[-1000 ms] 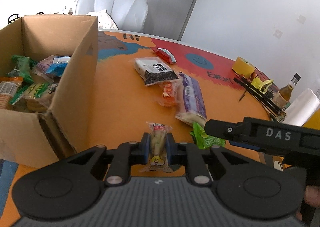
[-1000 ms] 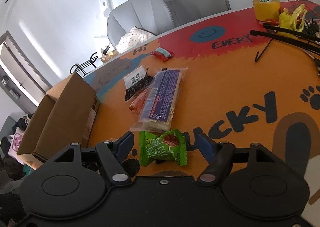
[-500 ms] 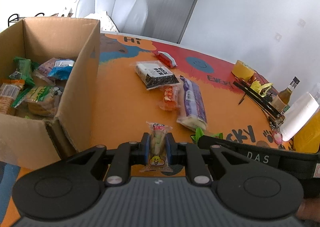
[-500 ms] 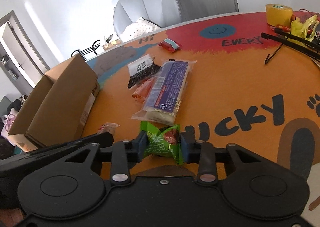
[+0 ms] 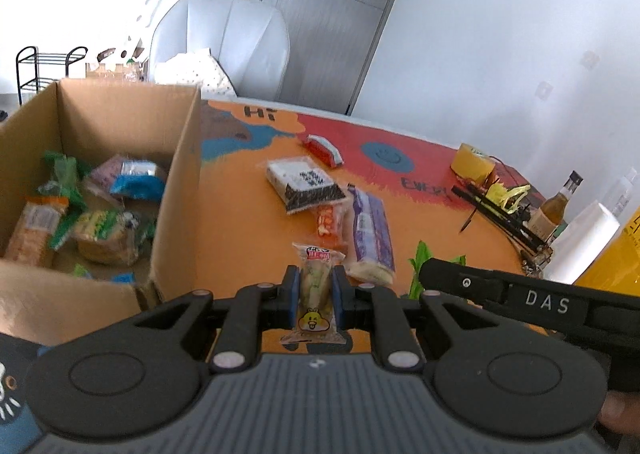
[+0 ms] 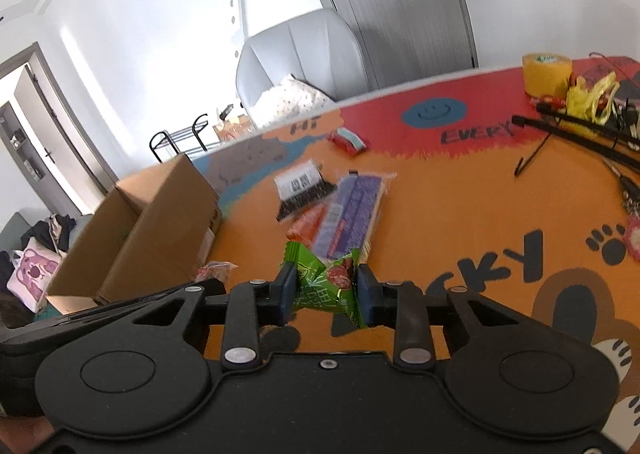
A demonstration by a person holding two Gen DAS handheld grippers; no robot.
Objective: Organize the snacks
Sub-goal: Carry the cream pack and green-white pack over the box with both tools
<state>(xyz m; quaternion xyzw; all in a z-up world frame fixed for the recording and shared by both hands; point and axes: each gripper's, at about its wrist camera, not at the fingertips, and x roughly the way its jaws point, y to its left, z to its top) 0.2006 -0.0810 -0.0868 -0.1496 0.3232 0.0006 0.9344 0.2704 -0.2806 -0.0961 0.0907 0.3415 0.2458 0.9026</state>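
**Both grippers hold a snack above the table**

The left gripper (image 5: 316, 296) has its blue pads pinched tight on a slim clear packet (image 5: 316, 290), which stands on end between them, a red label at the top and a yellow cartoon face at the bottom. The packet hangs clear of the orange table (image 5: 240, 238).

The right gripper (image 6: 325, 290) pinches a green packet (image 6: 324, 286) with a red picture on it. Its jaws have just been closing, and the pads now press the wrapper from both sides so that it crumples between them. It too is off the table.

The two grippers sit side by side; from the left camera the right one shows as a black bar marked DAS, with the green wrapper's tips poking out behind it.

A cardboard box (image 5: 176, 189) stands open on the left side of the table, just beside the left gripper. Several snacks already lie in it.

Still on the table, beyond the grippers, lie a purple bar (image 5: 370, 230), an orange packet (image 5: 328, 221) touching its side, a black-and-white bag (image 5: 304, 183) and, farther back, a small red packet (image 5: 322, 143).

At the far right edge stand a yellow tape roll (image 5: 472, 161), a bottle (image 5: 554, 207) and a paper roll (image 5: 584, 238).
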